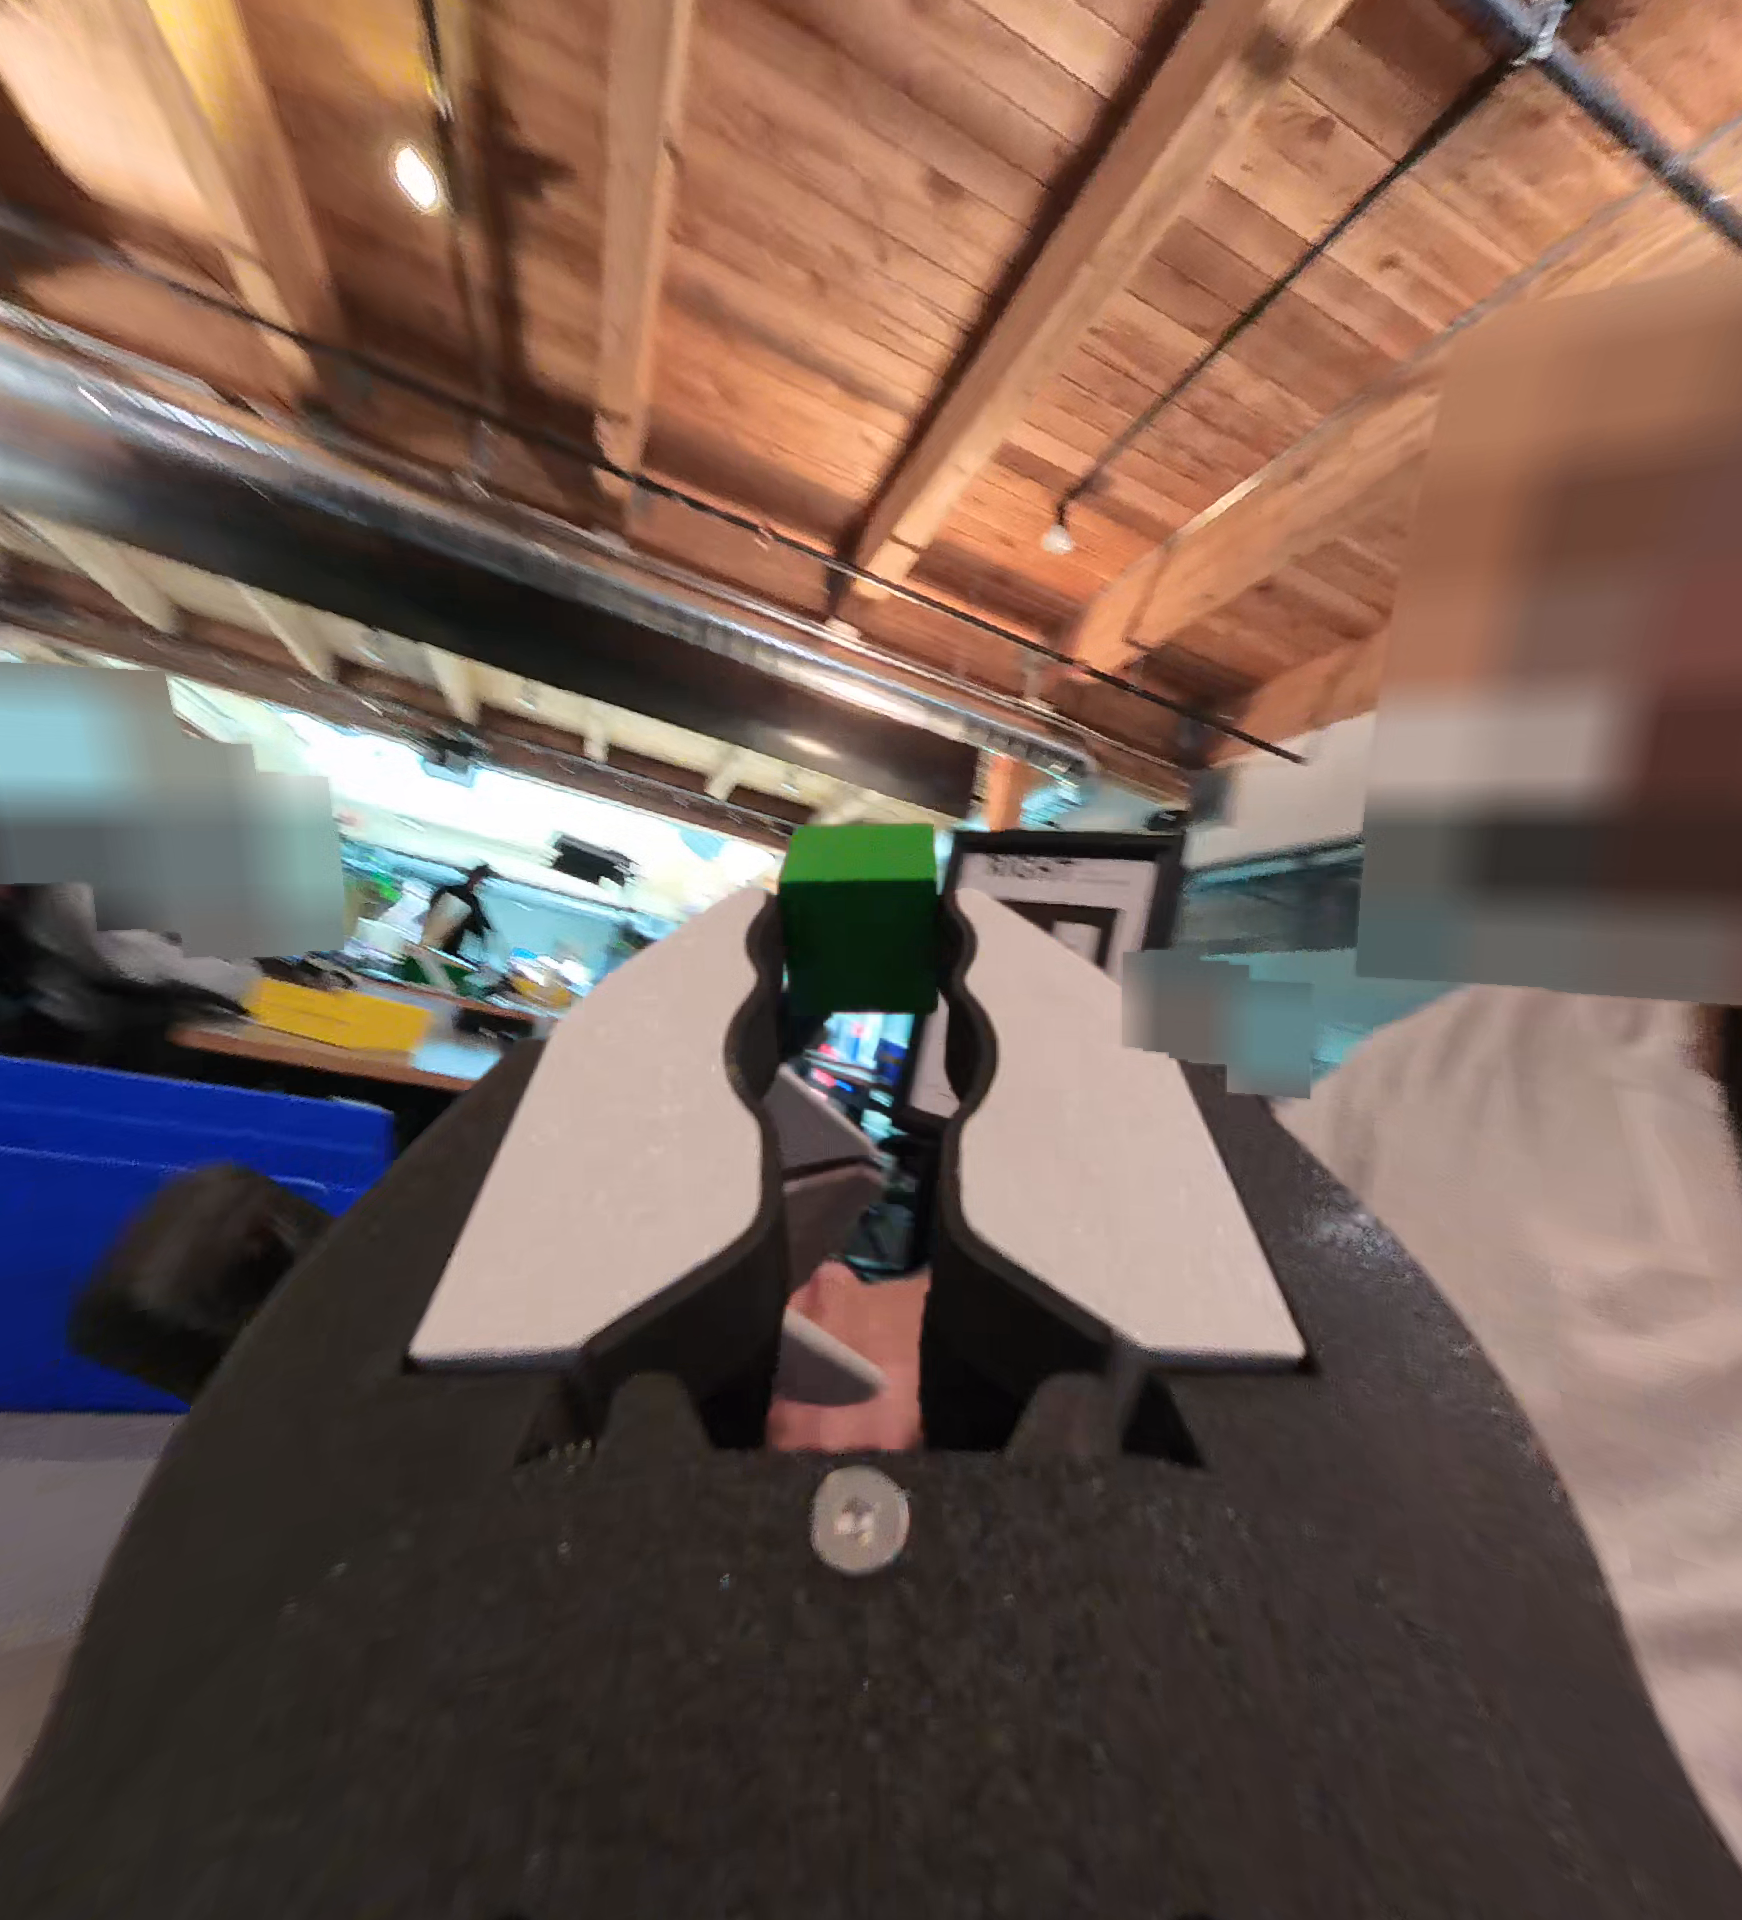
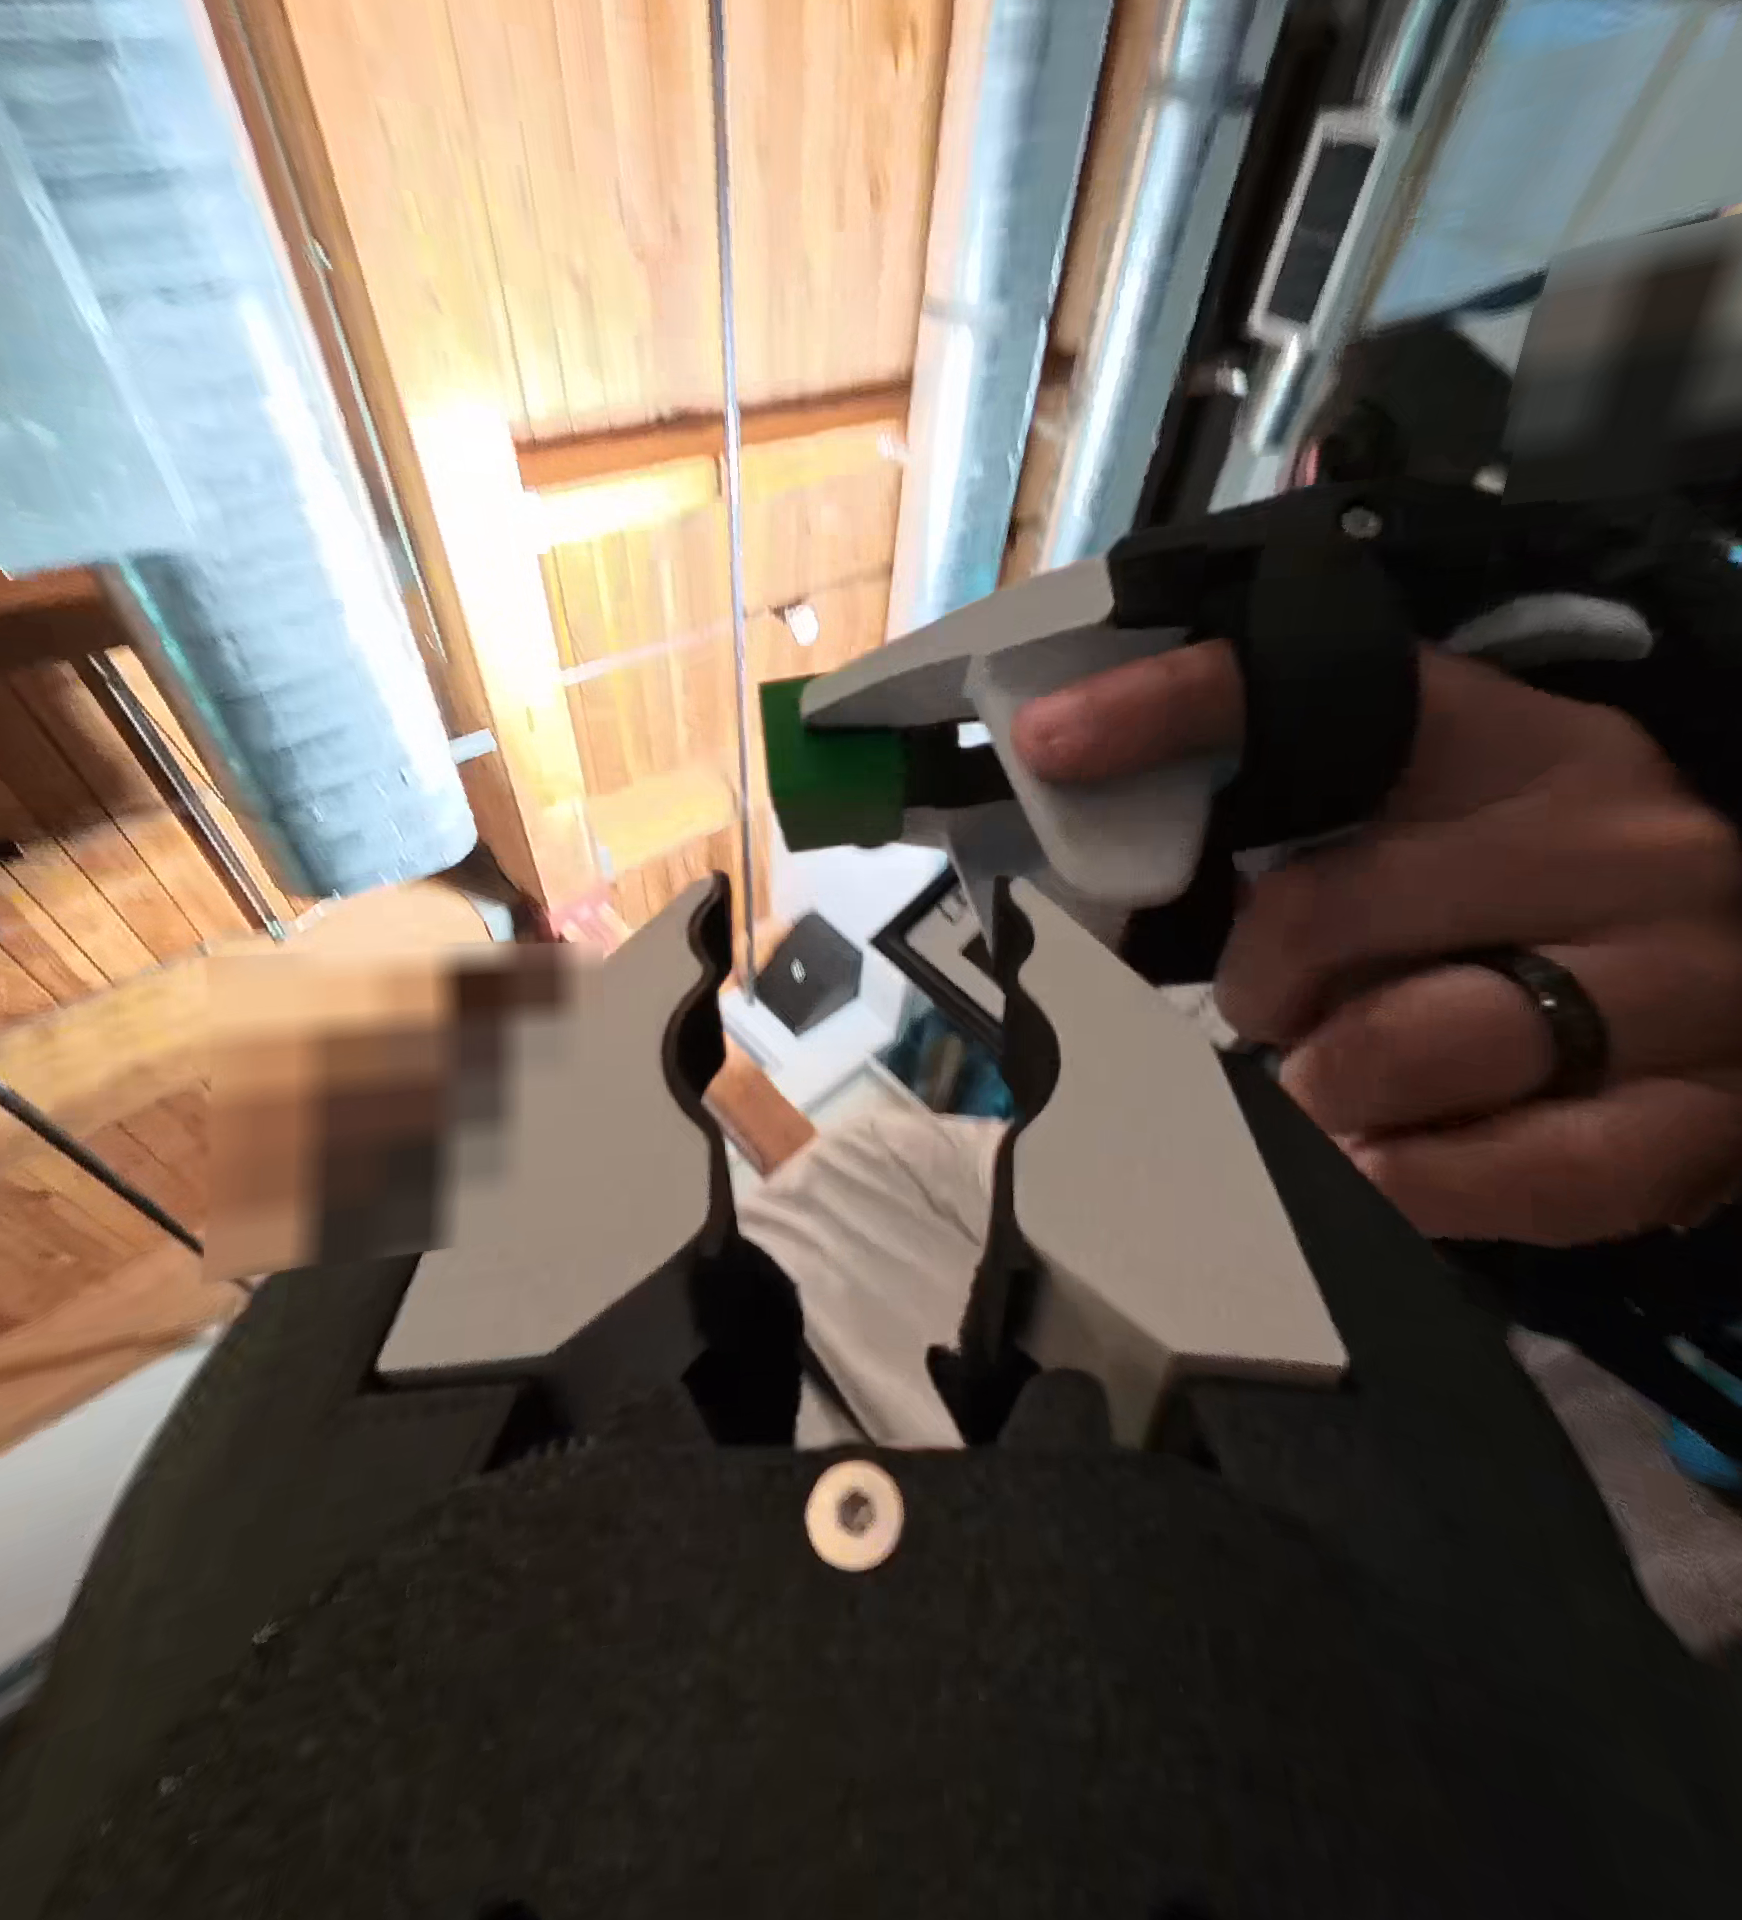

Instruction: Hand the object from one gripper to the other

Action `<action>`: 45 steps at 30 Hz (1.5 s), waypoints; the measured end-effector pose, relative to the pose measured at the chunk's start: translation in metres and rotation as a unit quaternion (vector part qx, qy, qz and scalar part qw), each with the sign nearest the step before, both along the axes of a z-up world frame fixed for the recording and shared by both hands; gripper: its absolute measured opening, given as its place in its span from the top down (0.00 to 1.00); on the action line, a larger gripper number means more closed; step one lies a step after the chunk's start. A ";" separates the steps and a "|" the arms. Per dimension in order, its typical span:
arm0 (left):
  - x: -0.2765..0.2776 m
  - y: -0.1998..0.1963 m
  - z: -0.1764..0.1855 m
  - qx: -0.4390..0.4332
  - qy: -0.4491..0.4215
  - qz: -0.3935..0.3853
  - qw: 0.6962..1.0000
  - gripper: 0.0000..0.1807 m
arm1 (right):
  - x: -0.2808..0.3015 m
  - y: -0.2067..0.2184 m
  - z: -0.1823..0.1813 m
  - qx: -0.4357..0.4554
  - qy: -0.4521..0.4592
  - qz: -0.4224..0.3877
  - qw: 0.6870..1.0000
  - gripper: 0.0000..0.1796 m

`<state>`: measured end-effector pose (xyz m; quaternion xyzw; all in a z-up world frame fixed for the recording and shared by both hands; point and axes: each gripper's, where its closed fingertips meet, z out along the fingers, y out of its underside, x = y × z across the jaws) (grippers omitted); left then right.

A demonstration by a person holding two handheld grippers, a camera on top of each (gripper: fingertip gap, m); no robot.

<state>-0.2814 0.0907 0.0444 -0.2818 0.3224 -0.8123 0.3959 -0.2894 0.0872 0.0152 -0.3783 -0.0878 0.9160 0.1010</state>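
A green cube sits clamped between the tips of my left gripper, held up in the air. In the right wrist view the same cube shows at the tips of the left gripper, which a hand with a dark ring holds at the upper right. My right gripper is open and empty. Its fingertips point just below the cube, a short gap away. Part of the right gripper shows blurred low between the left fingers.
Both views point upward at a wooden plank ceiling with beams and metal pipes. A person in a light shirt is close on the right. A blue panel and a cluttered workbench lie to the left. Less than 4 cm separates the two grippers' tips.
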 end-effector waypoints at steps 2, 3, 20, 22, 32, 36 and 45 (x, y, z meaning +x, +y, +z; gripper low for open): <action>-0.004 0.010 0.001 0.006 -0.019 0.053 0.998 0.85 | 0.001 0.011 -0.001 -0.034 0.018 -0.032 0.999 0.72; -0.005 0.012 0.001 0.012 -0.020 0.064 0.998 0.85 | 0.002 0.016 -0.002 -0.049 0.023 -0.045 0.998 0.72; 0.024 0.015 -0.023 0.041 0.066 0.112 0.991 0.82 | 0.021 0.028 0.004 -0.050 0.022 -0.115 0.992 0.85; 0.020 0.021 -0.020 0.024 0.058 0.112 0.992 0.75 | 0.026 0.034 0.000 -0.039 0.002 -0.135 0.990 0.85; 0.042 0.061 -0.077 0.053 0.442 0.178 0.878 0.67 | 0.075 0.078 -0.036 0.308 -0.364 -0.495 0.726 0.86; 0.046 0.065 -0.069 0.000 0.428 0.184 0.885 0.73 | 0.069 0.077 -0.049 0.532 -0.464 -0.551 0.444 0.86; 0.052 0.061 -0.093 0.025 0.497 0.208 0.842 0.75 | 0.052 0.074 -0.059 0.646 -0.525 -0.527 0.172 0.85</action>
